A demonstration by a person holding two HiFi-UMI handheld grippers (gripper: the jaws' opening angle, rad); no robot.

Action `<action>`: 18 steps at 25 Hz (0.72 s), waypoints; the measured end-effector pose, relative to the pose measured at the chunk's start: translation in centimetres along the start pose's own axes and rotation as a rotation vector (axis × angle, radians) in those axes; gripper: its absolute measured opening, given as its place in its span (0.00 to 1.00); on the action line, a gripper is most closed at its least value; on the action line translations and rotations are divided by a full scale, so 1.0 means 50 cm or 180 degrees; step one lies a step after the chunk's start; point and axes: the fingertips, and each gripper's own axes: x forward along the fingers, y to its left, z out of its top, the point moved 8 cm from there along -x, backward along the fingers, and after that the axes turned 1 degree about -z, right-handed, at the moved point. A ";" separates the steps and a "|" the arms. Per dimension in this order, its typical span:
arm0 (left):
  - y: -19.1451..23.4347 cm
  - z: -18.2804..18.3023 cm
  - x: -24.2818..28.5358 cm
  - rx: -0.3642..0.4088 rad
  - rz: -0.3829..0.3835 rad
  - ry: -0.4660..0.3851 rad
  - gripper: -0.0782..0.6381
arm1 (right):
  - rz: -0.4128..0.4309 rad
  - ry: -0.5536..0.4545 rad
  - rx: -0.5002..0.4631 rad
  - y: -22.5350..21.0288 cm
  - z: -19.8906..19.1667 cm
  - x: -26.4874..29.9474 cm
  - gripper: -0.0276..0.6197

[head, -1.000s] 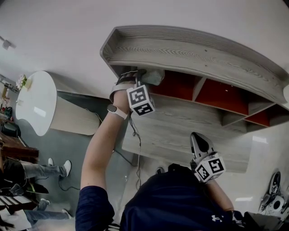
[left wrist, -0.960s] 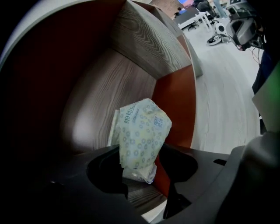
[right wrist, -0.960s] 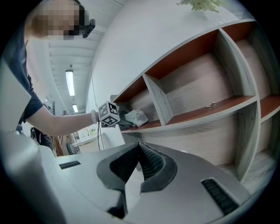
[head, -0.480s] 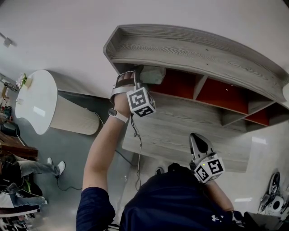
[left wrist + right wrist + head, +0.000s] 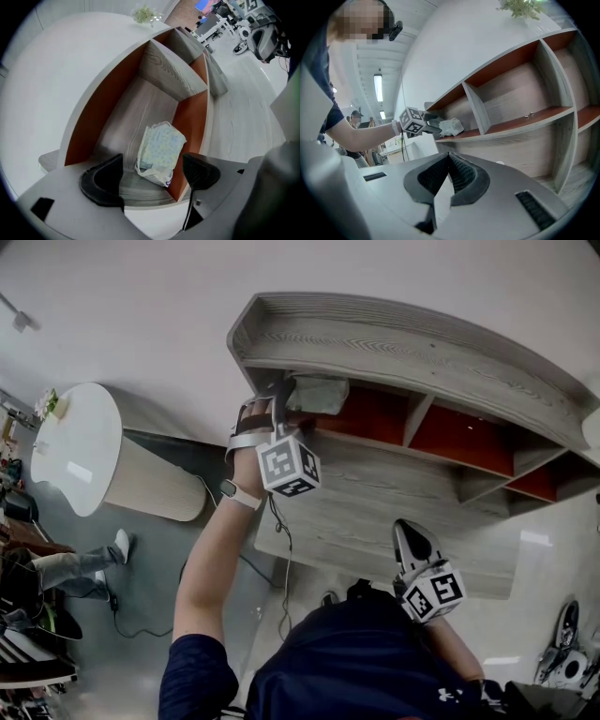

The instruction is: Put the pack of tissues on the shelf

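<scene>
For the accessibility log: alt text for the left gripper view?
A pack of tissues lies in a shelf compartment with a wood floor and orange walls, close to its right wall. The left gripper has its jaws wide apart beside the pack's near end, not touching it.

The left arm is stretched out far from the body, bare below the short sleeve. Its hand holds the left tool, whose jaws stand wide apart and press on nothing. The right arm is bent and stays close to the chest. The right tool has its jaws together, with nothing between them.
</scene>
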 end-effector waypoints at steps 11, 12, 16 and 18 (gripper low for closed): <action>-0.012 0.004 -0.141 -0.1015 -0.0001 -0.0688 0.51 | -0.0142 -0.0107 -0.0107 -0.001 0.028 -0.018 0.06; -0.018 0.004 -0.160 -0.1127 0.0026 -0.0787 0.46 | -0.0149 -0.0121 -0.0131 0.000 0.033 -0.018 0.06; -0.051 0.008 -0.237 -0.1543 0.0113 -0.1065 0.29 | -0.0141 -0.0179 -0.0203 0.009 0.061 -0.019 0.06; -0.063 0.009 -0.267 -0.1745 0.0174 -0.1131 0.21 | -0.0095 -0.0246 -0.0244 0.017 0.082 -0.008 0.06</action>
